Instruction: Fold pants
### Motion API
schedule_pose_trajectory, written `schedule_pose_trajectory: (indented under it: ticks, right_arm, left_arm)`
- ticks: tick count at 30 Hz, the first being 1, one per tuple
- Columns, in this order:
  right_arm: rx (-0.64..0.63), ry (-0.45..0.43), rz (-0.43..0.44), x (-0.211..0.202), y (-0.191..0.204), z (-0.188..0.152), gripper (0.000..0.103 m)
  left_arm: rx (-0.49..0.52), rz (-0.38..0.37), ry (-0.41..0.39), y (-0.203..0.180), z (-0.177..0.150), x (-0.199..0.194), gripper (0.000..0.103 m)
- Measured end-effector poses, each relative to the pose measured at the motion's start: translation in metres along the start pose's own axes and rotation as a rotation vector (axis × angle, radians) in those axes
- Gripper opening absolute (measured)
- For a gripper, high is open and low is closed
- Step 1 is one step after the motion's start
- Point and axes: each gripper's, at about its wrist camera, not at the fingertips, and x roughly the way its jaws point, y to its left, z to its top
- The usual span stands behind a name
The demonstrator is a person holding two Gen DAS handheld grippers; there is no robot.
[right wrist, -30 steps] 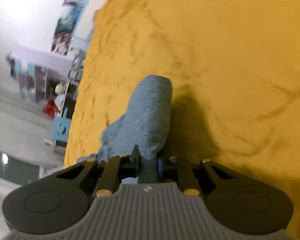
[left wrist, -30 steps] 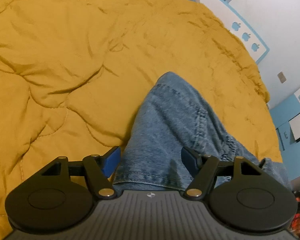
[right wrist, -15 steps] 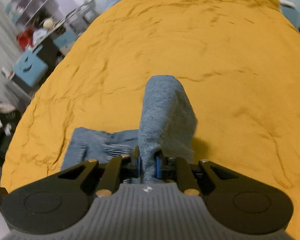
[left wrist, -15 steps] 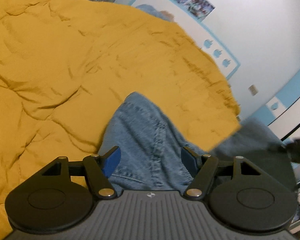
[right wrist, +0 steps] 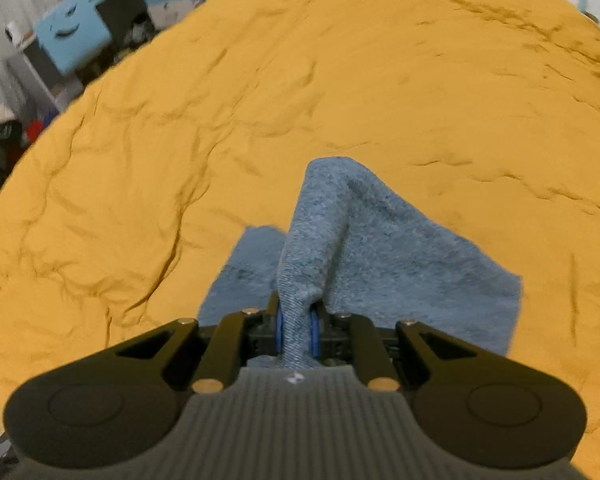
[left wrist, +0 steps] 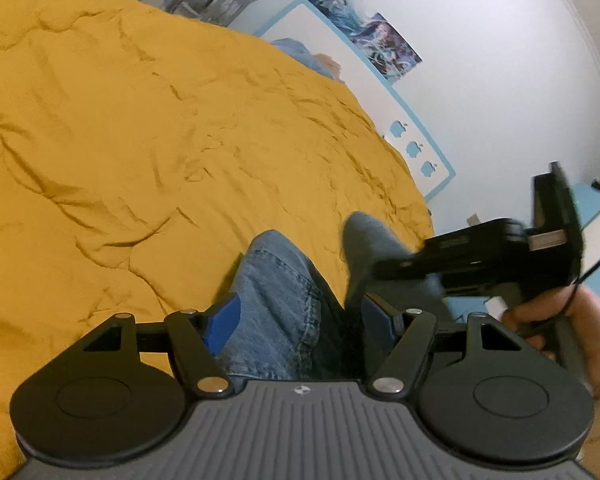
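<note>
Blue denim pants [left wrist: 276, 288] lie on a yellow bedspread [left wrist: 140, 140]. My left gripper [left wrist: 300, 320] is open just above them, its blue pads wide apart with denim between them and a dark gap at the right pad. My right gripper [right wrist: 296, 328] is shut on a bunched fold of the pants [right wrist: 380, 256] and holds it up off the bedspread [right wrist: 340, 60]; the cloth spreads out below and to the right. In the left wrist view the right gripper [left wrist: 380, 270] comes in from the right, carried by a hand [left wrist: 560, 320], with a raised pant leg [left wrist: 364, 236] at its tips.
The bedspread reaches far to the left and back. A white wall with posters and a blue-framed board [left wrist: 340, 64] runs behind the bed. Beside the bed stand shelves with clutter and a light blue box [right wrist: 72, 32].
The right gripper has swung across the bed with the denim fold in it and now shows in the left wrist view. The left gripper has risen a little and tipped up, jaws unchanged.
</note>
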Motion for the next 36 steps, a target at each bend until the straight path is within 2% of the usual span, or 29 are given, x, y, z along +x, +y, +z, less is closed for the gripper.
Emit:
schedule_pose_trajectory:
  ticks: [6, 8, 10, 14, 17, 21, 23, 25, 27, 30, 33, 36]
  right_arm:
    - [0.029, 0.063, 0.063, 0.053, 0.034, -0.009, 0.01]
    - [0.03, 0.085, 0.083, 0.067, 0.039, -0.014, 0.016]
    - [0.031, 0.09, 0.124, 0.071, 0.038, -0.018, 0.036]
    - [0.058, 0.072, 0.258, 0.051, 0.027, -0.018, 0.039]
    - [0.021, 0.02, 0.281, 0.018, 0.012, -0.022, 0.04]
    - [0.018, -0.029, 0.301, -0.02, -0.033, -0.042, 0.042]
    - [-0.002, -0.062, 0.276, -0.034, -0.058, -0.062, 0.041]
    - [-0.033, -0.092, 0.251, -0.04, -0.079, -0.087, 0.036]
    - [-0.086, -0.106, 0.212, -0.04, -0.097, -0.12, 0.03]
    - [-0.118, -0.122, 0.212, -0.029, -0.116, -0.168, 0.03]
    - [-0.134, -0.131, 0.16, -0.004, -0.123, -0.201, 0.03]
    - [-0.127, -0.122, 0.146, 0.027, -0.128, -0.224, 0.03]
  left_arm:
    - [-0.038, -0.024, 0.004, 0.007, 0.007, 0.002, 0.08]
    - [-0.045, -0.016, 0.015, 0.01, 0.009, 0.003, 0.081]
    - [-0.058, -0.018, 0.026, 0.013, 0.009, 0.004, 0.081]
    - [-0.094, -0.031, 0.059, 0.015, 0.009, 0.013, 0.082]
    - [-0.092, 0.008, 0.082, 0.011, 0.006, 0.022, 0.082]
    - [-0.042, 0.066, 0.151, 0.002, -0.002, 0.034, 0.082]
    - [0.021, 0.128, 0.172, -0.006, -0.008, 0.037, 0.07]
    - [0.128, 0.204, 0.203, -0.015, -0.015, 0.041, 0.035]
    - [0.183, 0.264, 0.232, -0.019, -0.022, 0.045, 0.031]
    - [0.253, 0.327, 0.266, -0.021, -0.029, 0.053, 0.029]
    - [0.269, 0.393, 0.309, -0.013, -0.038, 0.066, 0.03]
    - [0.26, 0.414, 0.339, -0.003, -0.046, 0.075, 0.03]
